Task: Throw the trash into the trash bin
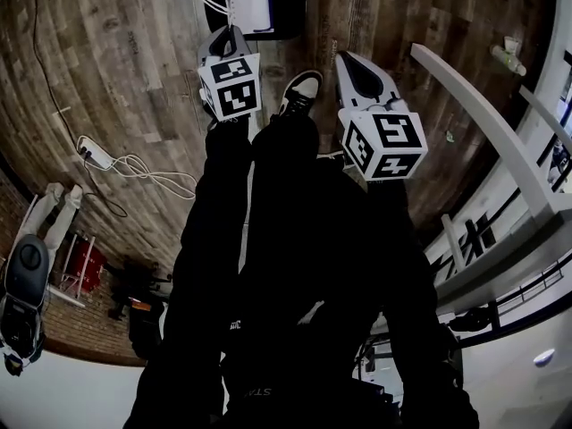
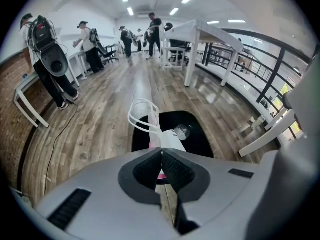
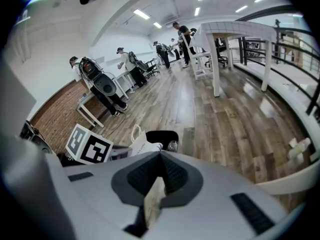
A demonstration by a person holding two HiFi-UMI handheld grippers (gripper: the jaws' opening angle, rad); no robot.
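A black trash bin (image 1: 288,7) stands on the wooden floor ahead of my feet. A white paper bag (image 1: 248,4) with looped handles sticks out of it. In the left gripper view the bin (image 2: 197,134) lies just beyond the jaws, with the bag (image 2: 169,139) and a clear crumpled piece (image 2: 181,131) inside. My left gripper (image 1: 228,36) points down at the bin, shut, with nothing between its pads. My right gripper (image 1: 351,59) hangs beside it, also shut and empty. The right gripper view shows the bin (image 3: 163,136), the bag (image 3: 141,145) and the left gripper's marker cube (image 3: 89,145).
My black-trousered legs and a shoe (image 1: 299,92) fill the middle. A white power strip (image 1: 94,153) with cable lies at the left. A white table (image 1: 487,119) and railing run along the right, with a bottle (image 1: 507,58) on the floor. Several people stand far off (image 2: 85,41).
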